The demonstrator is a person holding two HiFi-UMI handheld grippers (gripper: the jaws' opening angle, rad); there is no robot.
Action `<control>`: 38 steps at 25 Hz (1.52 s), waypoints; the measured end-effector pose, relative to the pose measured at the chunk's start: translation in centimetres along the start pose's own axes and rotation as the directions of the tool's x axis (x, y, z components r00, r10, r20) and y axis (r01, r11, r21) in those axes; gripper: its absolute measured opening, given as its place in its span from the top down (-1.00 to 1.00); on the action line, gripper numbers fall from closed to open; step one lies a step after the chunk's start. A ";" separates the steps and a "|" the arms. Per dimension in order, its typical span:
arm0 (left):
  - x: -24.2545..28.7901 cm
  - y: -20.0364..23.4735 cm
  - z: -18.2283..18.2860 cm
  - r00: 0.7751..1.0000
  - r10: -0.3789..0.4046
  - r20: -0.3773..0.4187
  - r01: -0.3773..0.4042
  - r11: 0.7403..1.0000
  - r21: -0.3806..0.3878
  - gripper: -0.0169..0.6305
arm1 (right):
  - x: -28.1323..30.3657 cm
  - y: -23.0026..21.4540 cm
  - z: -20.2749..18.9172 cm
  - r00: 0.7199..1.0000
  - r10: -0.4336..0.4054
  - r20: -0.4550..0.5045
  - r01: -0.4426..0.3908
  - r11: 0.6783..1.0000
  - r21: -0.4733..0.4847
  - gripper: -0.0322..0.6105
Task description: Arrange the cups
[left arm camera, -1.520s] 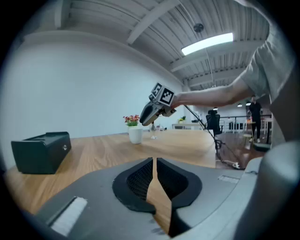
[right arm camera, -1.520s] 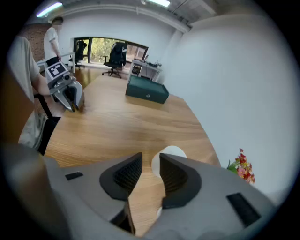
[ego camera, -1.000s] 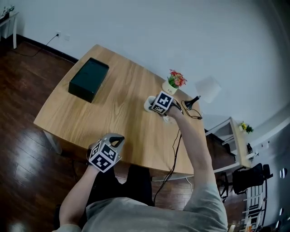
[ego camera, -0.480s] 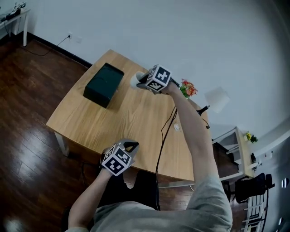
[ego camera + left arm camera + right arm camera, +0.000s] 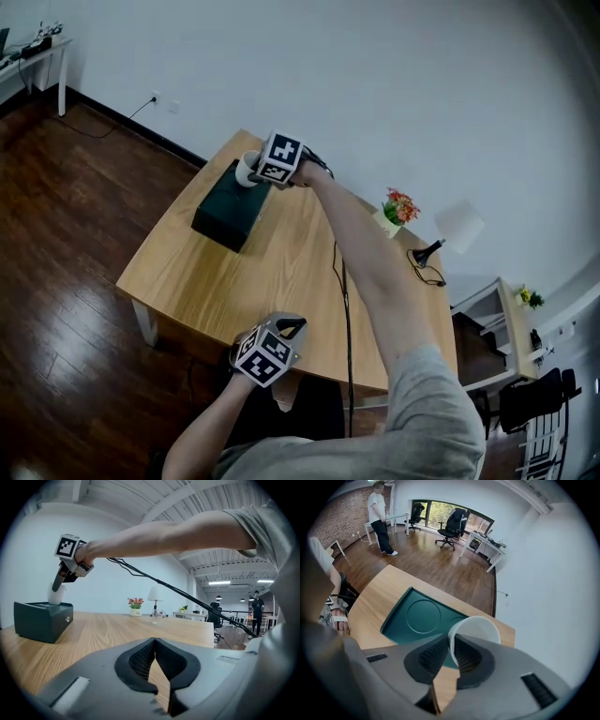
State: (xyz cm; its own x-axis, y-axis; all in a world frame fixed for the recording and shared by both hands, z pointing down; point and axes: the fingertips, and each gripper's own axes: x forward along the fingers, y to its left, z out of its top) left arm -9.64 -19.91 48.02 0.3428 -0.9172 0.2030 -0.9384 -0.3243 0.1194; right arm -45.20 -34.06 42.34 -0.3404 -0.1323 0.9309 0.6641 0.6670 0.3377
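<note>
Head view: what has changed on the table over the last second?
The right gripper, fingers clamped on the rim of the white round cup, carried it from beside the small flower pot across the wooden table to above the dark green rectangular box. The left gripper, shut and empty, stayed at the near edge; box and pot kept still.

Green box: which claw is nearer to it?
Right. The right claw holds a white cup over the green box; the left claw sits empty at the table's near edge, well away.
</note>
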 end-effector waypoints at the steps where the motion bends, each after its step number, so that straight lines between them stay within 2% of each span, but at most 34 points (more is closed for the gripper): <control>1: -0.1 0.1 0.1 1.000 0.001 0.005 -0.001 1.000 -0.007 0.91 | 0.4 -0.2 0.2 1.000 0.002 -0.006 -0.002 1.000 -0.004 0.72; 4: -0.2 0.2 0.1 1.000 0.002 0.008 -0.002 1.000 -0.016 0.91 | 1.2 -0.6 0.5 1.000 0.023 0.002 -0.023 1.000 0.018 0.71; 7: -0.1 0.0 0.3 1.000 0.001 0.004 -0.001 1.000 -0.005 0.91 | 1.1 -1.1 0.6 0.998 0.050 0.046 -0.054 0.995 0.082 0.70; 16: 0.1 0.0 0.0 1.000 0.005 -0.014 -0.004 1.000 0.029 0.91 | -0.4 -1.9 1.1 0.988 0.014 0.155 -0.032 0.993 0.112 0.66; 21: 0.0 0.0 -0.1 1.000 0.009 -0.011 -0.009 0.999 0.032 0.91 | -1.3 -1.6 1.0 0.994 -0.028 0.109 0.021 0.998 0.064 0.66; 24: -0.2 0.2 0.1 1.000 0.024 0.006 -0.024 0.999 0.033 0.91 | -2.3 -1.5 0.5 0.991 -0.055 0.123 0.046 0.996 0.072 0.66; 27: -0.6 1.1 0.7 0.997 0.058 0.058 -0.060 0.998 0.019 0.91 | -4.4 -1.2 -0.2 0.984 -0.094 0.152 0.081 0.993 0.087 0.66; 30: -1.3 1.8 1.3 0.990 0.083 0.112 -0.081 0.996 -0.026 0.91 | -7.1 0.1 -1.8 0.971 -0.135 0.198 0.117 0.988 0.098 0.66; 33: -2.1 2.7 2.0 0.980 0.096 0.173 -0.080 0.992 -0.099 0.91 | -9.5 2.7 -4.9 0.958 -0.155 0.240 0.128 0.984 0.124 0.66; 35: -2.6 3.5 2.0 0.977 0.108 0.183 -0.086 0.988 -0.127 0.91 | -10.8 4.8 -7.8 0.956 -0.163 0.242 0.133 0.981 0.138 0.66; 38: -2.7 3.9 1.5 0.981 0.113 0.161 -0.095 0.989 -0.115 0.91 | -12.3 8.1 -14.2 0.959 -0.180 0.219 0.139 0.972 0.190 0.66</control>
State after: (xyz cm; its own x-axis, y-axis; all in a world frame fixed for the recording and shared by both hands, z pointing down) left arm -14.27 -18.99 46.50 0.2232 -0.9731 0.0563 -0.9553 -0.2069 0.2111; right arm -26.23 -37.44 35.63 -0.5918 -0.0863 0.8015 0.4714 0.7694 0.4310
